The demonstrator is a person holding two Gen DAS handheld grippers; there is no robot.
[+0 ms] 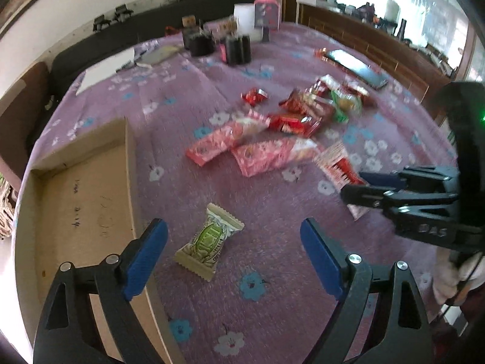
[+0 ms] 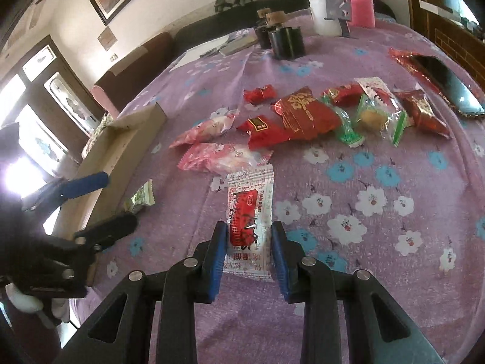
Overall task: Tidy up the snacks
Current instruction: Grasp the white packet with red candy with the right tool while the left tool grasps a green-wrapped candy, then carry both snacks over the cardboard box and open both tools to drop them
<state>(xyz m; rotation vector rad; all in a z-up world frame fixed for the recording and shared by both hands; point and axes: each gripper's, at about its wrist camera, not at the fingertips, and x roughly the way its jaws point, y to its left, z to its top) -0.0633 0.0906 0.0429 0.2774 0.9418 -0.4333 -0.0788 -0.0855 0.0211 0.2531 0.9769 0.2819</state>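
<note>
A cream and green candy packet [image 1: 209, 242] lies on the purple cloth between the wide-open fingers of my left gripper [image 1: 233, 236]; it also shows in the right wrist view [image 2: 140, 197]. My right gripper [image 2: 249, 236] has its blue pads on both sides of a red and white sachet [image 2: 250, 215], pinching its near end; the sachet also shows in the left wrist view [image 1: 336, 166]. A shallow cardboard box [image 1: 88, 200] sits left of the left gripper. A heap of red, pink and green snack packets [image 2: 303, 115] lies further back.
A phone on a red wrapper [image 2: 448, 88] lies at the far right. Black holders [image 2: 285, 41], a white cup [image 2: 322, 15], a pink-sleeved bottle [image 2: 359, 3] and papers [image 1: 106, 69] stand at the back. A dark sofa lines the wall.
</note>
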